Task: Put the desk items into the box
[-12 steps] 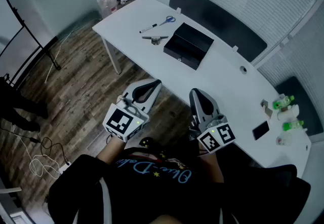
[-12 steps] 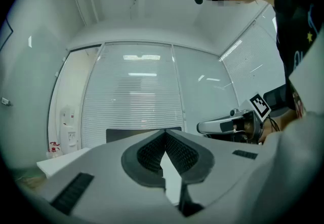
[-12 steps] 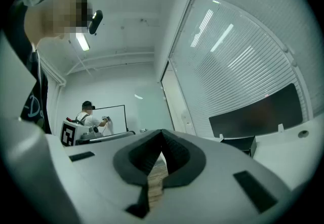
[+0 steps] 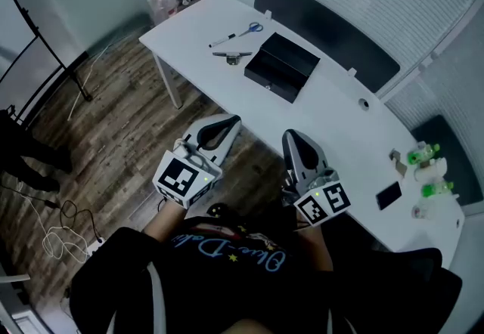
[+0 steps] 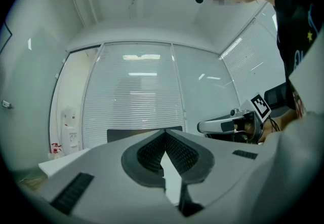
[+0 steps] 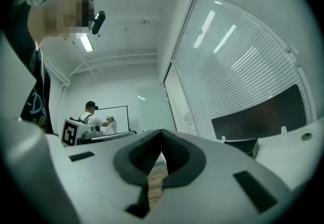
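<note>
While held up before the chest, short of the near edge of the table point(image 4: 340, 128), grips nothing with either tool. Shows the left gripper point(image 4: 229, 126) pressed together, with ribbed pads meeting at the tip in the left gripper view and nothing caught between them. Shows the right gripper point(image 4: 292, 137) closed and empty in the same way, with only floorboards visible through the slot under its pads.

Places the black box point(image 4: 281, 66) on the table, well apart from both grippers. Cannot make out from the head view whether anything lies inside, being too dark there. Catches just one corner of the box in the right gripper view, with the rest cut off behind the gripper's own body. Hides it altogether in the left gripper view.

Finds scissors point(image 4: 250, 29) and a marker point(image 4: 221, 41) on the table just beyond the box, plus a third small item point(image 4: 231, 57) near them, too small to name. Finds a dark phone point(image 4: 390, 194) and green-capped bottles point(image 4: 423, 153) at the table's far right end, too small for detail.

Picks up a second person point(image 6: 91, 114) in the right gripper view, far off and tiny.
</note>
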Tool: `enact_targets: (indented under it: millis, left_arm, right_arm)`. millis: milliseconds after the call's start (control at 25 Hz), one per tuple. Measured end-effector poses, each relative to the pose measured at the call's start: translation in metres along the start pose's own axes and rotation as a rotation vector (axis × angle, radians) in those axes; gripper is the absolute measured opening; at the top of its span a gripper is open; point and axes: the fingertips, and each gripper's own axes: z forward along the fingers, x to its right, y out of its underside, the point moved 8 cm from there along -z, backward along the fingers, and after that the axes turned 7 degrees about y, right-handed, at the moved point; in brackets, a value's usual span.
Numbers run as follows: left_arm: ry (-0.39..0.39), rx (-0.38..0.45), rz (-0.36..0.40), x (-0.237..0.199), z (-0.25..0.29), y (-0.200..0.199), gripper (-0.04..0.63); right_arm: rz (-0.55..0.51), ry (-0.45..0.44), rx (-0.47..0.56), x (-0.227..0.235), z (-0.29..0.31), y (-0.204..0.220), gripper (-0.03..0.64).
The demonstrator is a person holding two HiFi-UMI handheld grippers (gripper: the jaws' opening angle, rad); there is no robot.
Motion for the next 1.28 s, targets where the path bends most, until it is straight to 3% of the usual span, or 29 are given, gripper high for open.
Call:
enact_targets:
  millis: [160, 520, 720, 880, 1280]
  left_arm:
    - [-0.014, -0.010, -0.003, 0.001, 0.001, 0.001, 0.009]
    - [-0.043, -0.017, 0.001, 0.008, 0.002, -0.001, 0.009]
    - [-0.038, -0.017, 0.043, 0.017, 0.007, -0.005, 0.009]
    - [-0.049, -0.001, 0.017, 0.028, 0.013, -0.005, 0.009]
    - [-0.082, -0.024, 0.043, 0.057, 0.010, -0.003, 0.010]
  right_arm:
    - [-0.046, -0.030, 0.008, -0.001, 0.000, -0.002, 0.008]
    - [-0.112, 0.008, 0.031, 0.006, -0.004, -0.006, 0.009]
    - [-0.094, -0.022, 0.032, 0.010, -0.006, -0.008, 0.011]
    - [-0.123, -0.023, 0.005, 0.011, -0.013, -0.006, 0.011]
    - [-0.120, -0.063, 0.010, 0.017, -0.037, -0.001, 0.011]
